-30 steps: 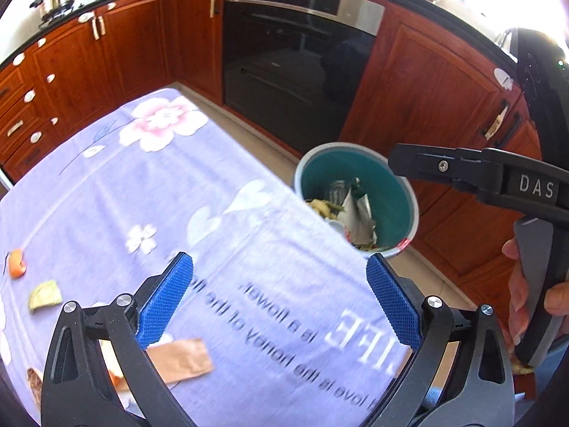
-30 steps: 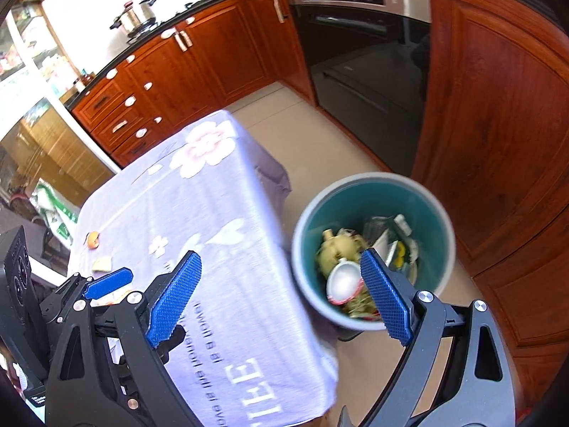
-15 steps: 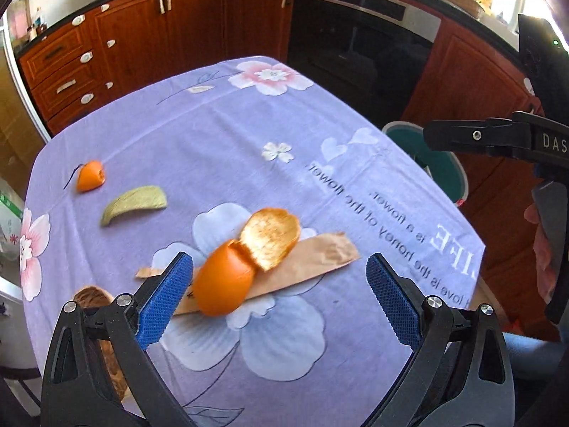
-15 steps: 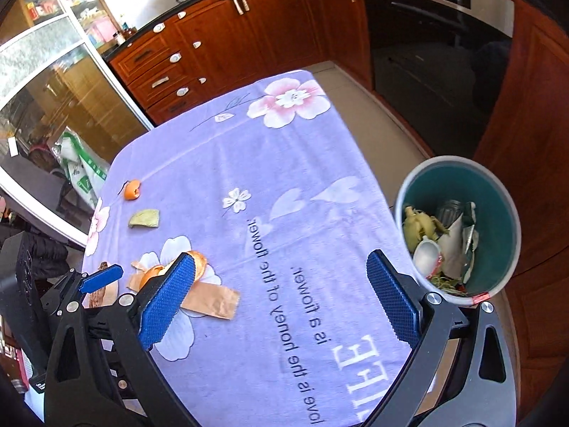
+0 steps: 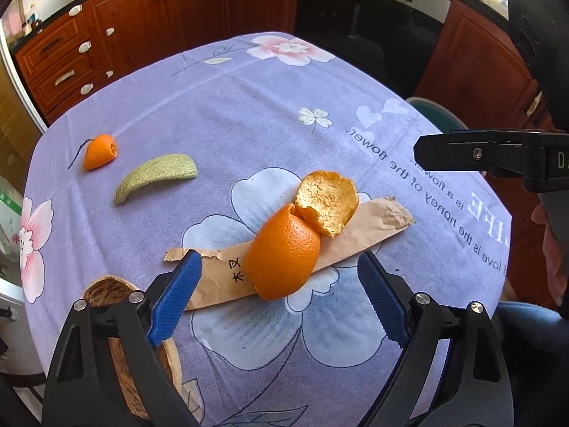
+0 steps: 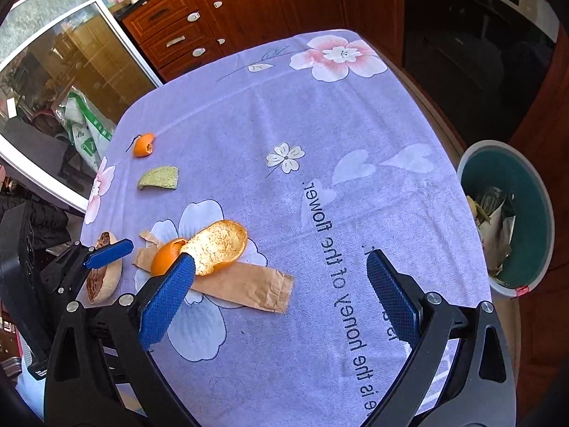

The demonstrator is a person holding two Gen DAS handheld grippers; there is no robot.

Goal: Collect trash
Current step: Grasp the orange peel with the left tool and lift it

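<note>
Both your grippers have swung from the bin [image 6: 512, 213] to over the bench [image 5: 249, 114].
Left gripper [image 5: 281, 299]: jaws closing, astride orange peel [image 5: 284, 252] on paper wrapper [image 5: 377, 220], not pressing. Right gripper [image 6: 281, 299]: jaws released, empty.

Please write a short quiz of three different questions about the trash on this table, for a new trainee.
1. True or false: the big orange peel lies on the brown paper wrapper.
2. Which lies nearest the small orange peel: A) the green rind, B) the trash bin, C) the brown shell?
3. Fill in: between the fingers of the left gripper, whose jaws are closing, lies the big orange ____.

Key: 1 true; 2 A; 3 peel.
</note>
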